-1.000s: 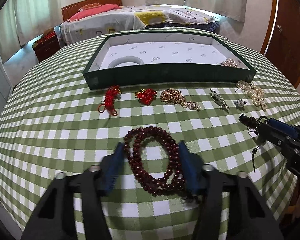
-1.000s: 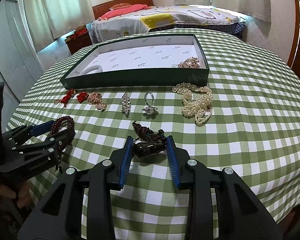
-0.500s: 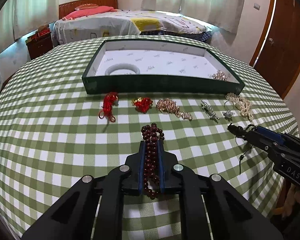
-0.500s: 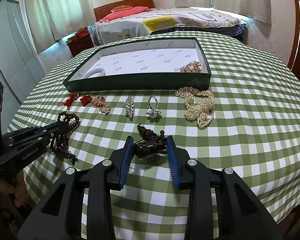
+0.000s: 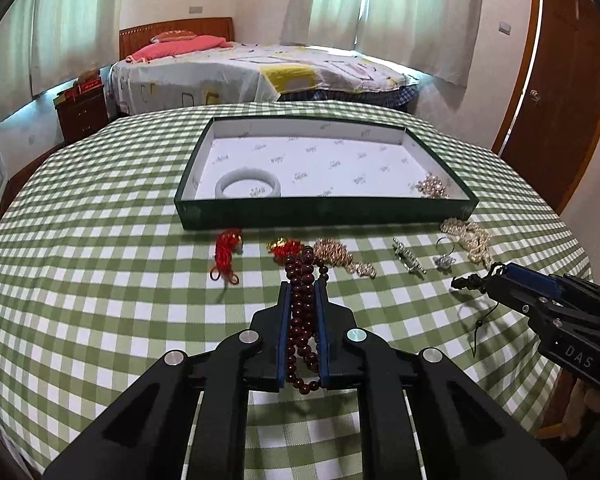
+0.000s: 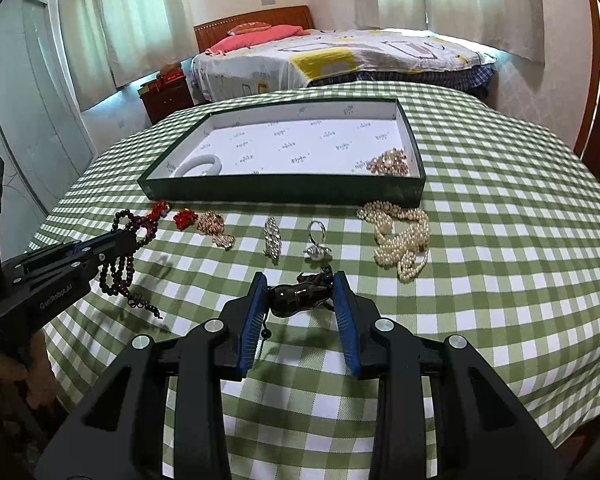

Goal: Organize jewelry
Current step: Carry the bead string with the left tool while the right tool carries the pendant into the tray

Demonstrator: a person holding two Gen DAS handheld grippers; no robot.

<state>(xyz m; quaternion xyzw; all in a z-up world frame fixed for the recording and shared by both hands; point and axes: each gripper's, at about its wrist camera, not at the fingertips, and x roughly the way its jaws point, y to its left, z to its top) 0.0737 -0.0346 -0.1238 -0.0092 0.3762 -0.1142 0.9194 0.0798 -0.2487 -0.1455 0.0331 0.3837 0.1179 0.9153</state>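
A checked green bench [image 5: 100,280] fills my view, a bed behind it. On it sits the dark green tray [image 5: 324,212], its white floor holding a pale bangle [image 5: 247,186] at one near corner and a small bead cluster [image 5: 432,189] at the other. A row of loose pieces lies just in front of the tray: pearls [image 6: 400,236], red cord knots [image 5: 226,252], a gold chain [image 5: 340,256], a brooch [image 6: 271,236], a ring [image 6: 317,240].

My left gripper [image 5: 303,312] has its fingers pressed nearly together on the dark red beads [image 5: 302,300], which hang clear of the cloth in the right-wrist view. My right gripper [image 6: 300,296] holds its fingers partly apart, clamped on a black gourd pendant [image 6: 296,296] whose cord trails below.

Both pieces look picked up and on their way to the tray. I judge the next move needs each hand carried forward over the near wall, then lowered onto bare floor between bangle and cluster before the fingers part, minding the dangling strands so they clear the rim.
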